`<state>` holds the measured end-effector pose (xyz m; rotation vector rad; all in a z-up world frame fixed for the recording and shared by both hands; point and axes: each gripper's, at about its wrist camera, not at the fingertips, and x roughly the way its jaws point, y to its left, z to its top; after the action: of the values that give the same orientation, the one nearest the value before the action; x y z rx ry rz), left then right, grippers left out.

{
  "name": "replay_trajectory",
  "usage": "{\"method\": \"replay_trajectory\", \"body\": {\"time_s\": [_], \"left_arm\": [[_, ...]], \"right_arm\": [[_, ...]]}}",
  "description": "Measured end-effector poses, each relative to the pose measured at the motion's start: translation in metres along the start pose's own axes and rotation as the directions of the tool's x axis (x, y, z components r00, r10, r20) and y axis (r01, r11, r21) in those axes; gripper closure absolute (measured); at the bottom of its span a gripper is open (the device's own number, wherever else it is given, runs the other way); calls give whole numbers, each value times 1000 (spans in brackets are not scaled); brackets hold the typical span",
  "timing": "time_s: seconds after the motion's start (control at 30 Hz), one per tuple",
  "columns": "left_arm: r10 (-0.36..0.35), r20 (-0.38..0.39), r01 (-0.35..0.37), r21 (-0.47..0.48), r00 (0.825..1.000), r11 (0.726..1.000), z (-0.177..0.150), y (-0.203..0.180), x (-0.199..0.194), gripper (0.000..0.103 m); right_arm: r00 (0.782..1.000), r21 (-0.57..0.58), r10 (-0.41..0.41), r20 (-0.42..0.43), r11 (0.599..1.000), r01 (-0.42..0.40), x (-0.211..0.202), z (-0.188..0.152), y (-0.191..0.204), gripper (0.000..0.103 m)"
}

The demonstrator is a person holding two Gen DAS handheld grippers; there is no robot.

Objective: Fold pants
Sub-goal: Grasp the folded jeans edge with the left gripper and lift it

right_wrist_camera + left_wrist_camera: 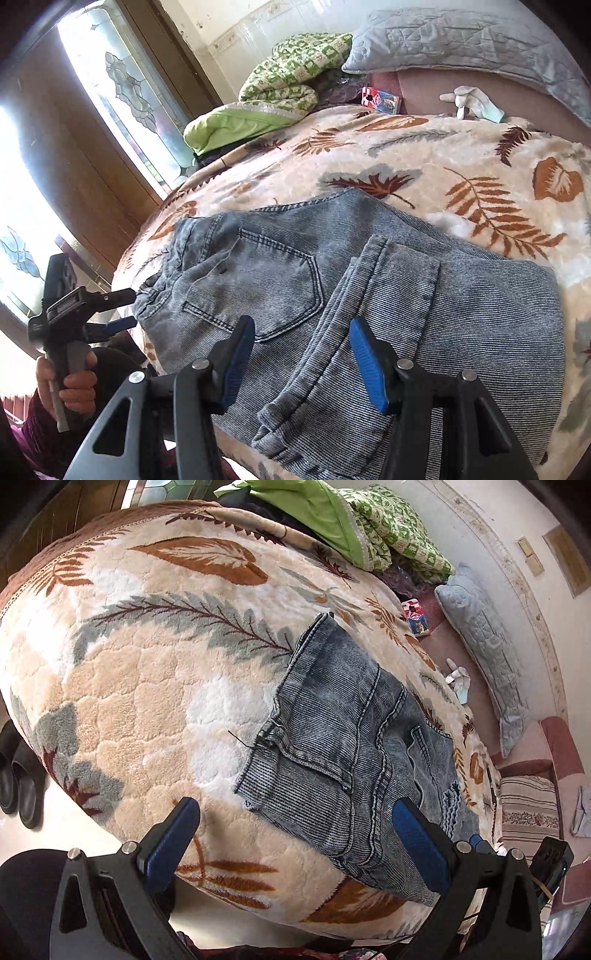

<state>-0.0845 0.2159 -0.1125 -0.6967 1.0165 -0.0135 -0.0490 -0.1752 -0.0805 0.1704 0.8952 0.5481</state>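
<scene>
A: Status, left side first. What is the left gripper (295,834) doing?

B: It is hovering over the near edge of the bed with its jaws spread wide and nothing between them. Its left blue pad (168,843) is standing over the leaf-print blanket (129,686); its right pad is overlapping the denim. In the right wrist view the same tool (127,308) is showing beside the waistband, jaws apart, with the person's hand (70,384) gripping its handle.

A: Where are the pants lying?

B: The pants (369,295) are lying folded on the blanket near the bed's front edge. The waistband is pointing toward the left gripper, a back pocket (266,280) is facing up, and the leg ends (391,295) are lying doubled back over the seat area.

A: And the right gripper (301,365)?

B: It is hanging above the folded legs, released, jaws parted, gripping no cloth.

A: Beyond the pants?

B: A green quilt (291,77), a grey pillow (461,40) and a white glove (469,99) are resting toward the far side.
</scene>
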Motion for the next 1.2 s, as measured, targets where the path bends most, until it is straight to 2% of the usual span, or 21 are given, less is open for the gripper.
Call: {"method": "replay_trajectory", "body": {"time_s": [0.1, 0.23, 0.3, 0.43, 0.6, 0.77, 0.83, 0.9, 1.03, 1.07, 1.2], "left_arm": [[-29, -35, 28, -48, 999, 998, 3, 3, 9, 0], [-72, -33, 70, -71, 997, 995, 10, 0, 12, 2], [-114, -48, 110, -79, 992, 991, 11, -4, 15, 12], [-116, -49, 111, -102, 992, 989, 10, -5, 19, 14], [-168, -74, 157, -140, 983, 978, 3, 0, 20, 16], [-188, -34, 181, -156, 982, 971, 11, -2, 23, 17], [-185, -31, 178, -154, 982, 972, 15, -3, 25, 26], [-182, -22, 176, -161, 983, 971, 17, -2, 27, 46], [-175, -11, 171, -157, 984, 973, 20, 0, 34, 62], [-167, -7, 164, -147, 986, 975, 20, -1, 34, 68], [-149, 15, 150, -94, 989, 984, 20, -9, 32, 80]], "right_arm": [[1000, -25, 16, 25, 1000, -16, -3, -1, 8, 45], [999, -24, 24, 26, 999, -23, -2, -1, 10, 45], [999, -13, 22, 27, 1000, -22, -2, -1, 7, 45], [999, -1, 24, 34, 1000, -24, -3, 0, 4, 45], [999, -6, 24, 30, 1000, -24, -2, -1, 4, 45], [999, -6, 25, 27, 1000, -25, 0, -1, 4, 45], [999, -7, 20, 26, 1000, -20, 0, -2, 4, 45], [999, -2, 17, 30, 1000, -17, 0, -2, 3, 45], [999, 9, 10, 36, 1000, -11, -1, -1, 0, 45], [999, 12, 7, 36, 1000, -7, 0, -1, -1, 45], [999, 48, -21, 46, 999, 19, -1, 0, -9, 45]]}}
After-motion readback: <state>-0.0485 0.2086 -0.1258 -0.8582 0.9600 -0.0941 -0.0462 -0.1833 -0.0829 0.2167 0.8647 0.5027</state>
